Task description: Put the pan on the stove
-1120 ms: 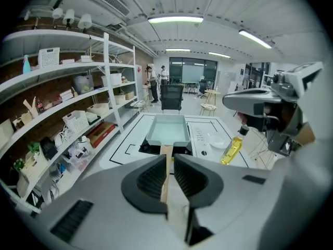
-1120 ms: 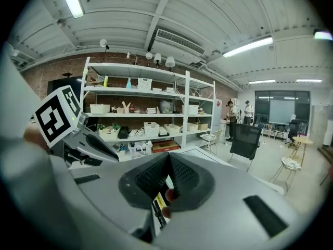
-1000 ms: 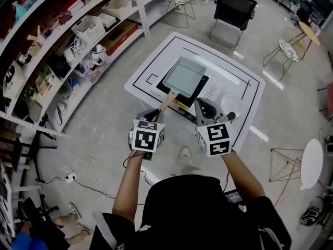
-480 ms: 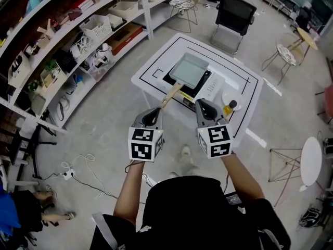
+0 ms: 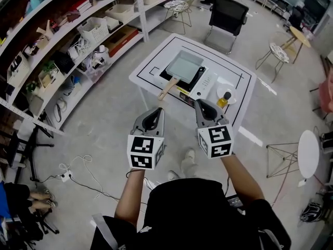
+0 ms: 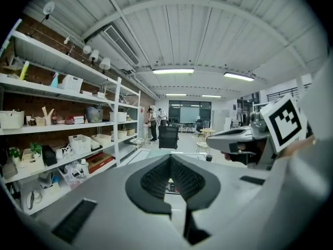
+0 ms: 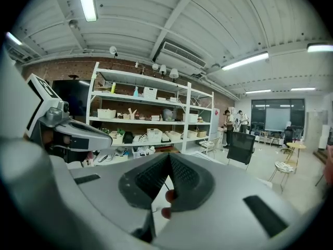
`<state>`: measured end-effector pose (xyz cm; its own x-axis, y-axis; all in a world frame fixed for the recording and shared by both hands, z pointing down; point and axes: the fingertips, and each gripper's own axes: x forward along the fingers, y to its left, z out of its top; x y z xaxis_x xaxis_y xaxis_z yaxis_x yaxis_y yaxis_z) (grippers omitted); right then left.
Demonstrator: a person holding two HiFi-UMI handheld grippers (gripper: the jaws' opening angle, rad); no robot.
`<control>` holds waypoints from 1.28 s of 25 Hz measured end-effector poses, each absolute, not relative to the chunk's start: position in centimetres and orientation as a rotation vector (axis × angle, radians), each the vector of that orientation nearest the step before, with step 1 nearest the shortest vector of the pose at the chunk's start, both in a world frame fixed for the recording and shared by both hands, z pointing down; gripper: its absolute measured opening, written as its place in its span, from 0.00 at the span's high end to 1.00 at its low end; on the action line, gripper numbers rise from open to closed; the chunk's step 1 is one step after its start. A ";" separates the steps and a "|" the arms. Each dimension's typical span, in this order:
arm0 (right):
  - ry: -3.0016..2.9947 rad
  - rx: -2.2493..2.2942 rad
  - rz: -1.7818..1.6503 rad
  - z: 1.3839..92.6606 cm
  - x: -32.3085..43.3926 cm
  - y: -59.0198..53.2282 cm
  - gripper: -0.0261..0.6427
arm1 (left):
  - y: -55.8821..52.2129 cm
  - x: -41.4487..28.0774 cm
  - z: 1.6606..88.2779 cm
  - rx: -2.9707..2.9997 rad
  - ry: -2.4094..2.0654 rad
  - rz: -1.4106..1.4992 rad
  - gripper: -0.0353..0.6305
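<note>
A square grey pan [image 5: 183, 65] with a wooden handle [image 5: 167, 89] rests on the black stove [image 5: 193, 78] on the white table [image 5: 151, 66]. Both grippers hang in the air, well short of the table's near edge. My left gripper [image 5: 156, 111] is shut with nothing in it, and its pads meet in the left gripper view [image 6: 170, 158]. My right gripper [image 5: 199, 104] beside it also looks shut and empty [image 7: 169, 156]. Neither touches the pan.
A bottle of yellow liquid [image 5: 224, 99] stands by a white plate [image 5: 227, 89] to the right of the stove. Shelving [image 5: 62, 40] full of baskets runs along the left. A black chair [image 5: 227, 14] and wire stools [image 5: 178, 7] stand beyond the table.
Both grippers have drawn back from the table and risen; the left one has left the pan handle. The pan stays on the stove, now farther away.
</note>
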<state>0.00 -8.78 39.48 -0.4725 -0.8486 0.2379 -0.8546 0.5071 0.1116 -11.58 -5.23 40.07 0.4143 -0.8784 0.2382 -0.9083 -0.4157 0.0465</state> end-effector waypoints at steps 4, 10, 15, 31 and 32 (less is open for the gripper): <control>-2.501 1.437 0.010 38.9 0.0 -8.0 0.96 | -4.3 -11.4 38.9 2.504 -1.590 0.162 0.93; -2.528 1.426 0.005 38.1 0.2 -7.3 0.96 | -3.2 -11.5 37.6 2.494 -1.626 0.098 0.93; -2.555 1.403 0.004 37.7 1.0 -6.7 0.96 | -2.4 -10.5 36.8 2.496 -1.665 0.083 0.93; -2.644 1.308 0.002 36.5 6.5 -2.5 0.96 | 2.5 -4.6 36.2 2.426 -1.780 0.100 0.93; -2.649 1.302 -0.001 36.5 6.8 -2.2 0.96 | 2.9 -4.2 36.2 2.423 -1.784 0.101 0.93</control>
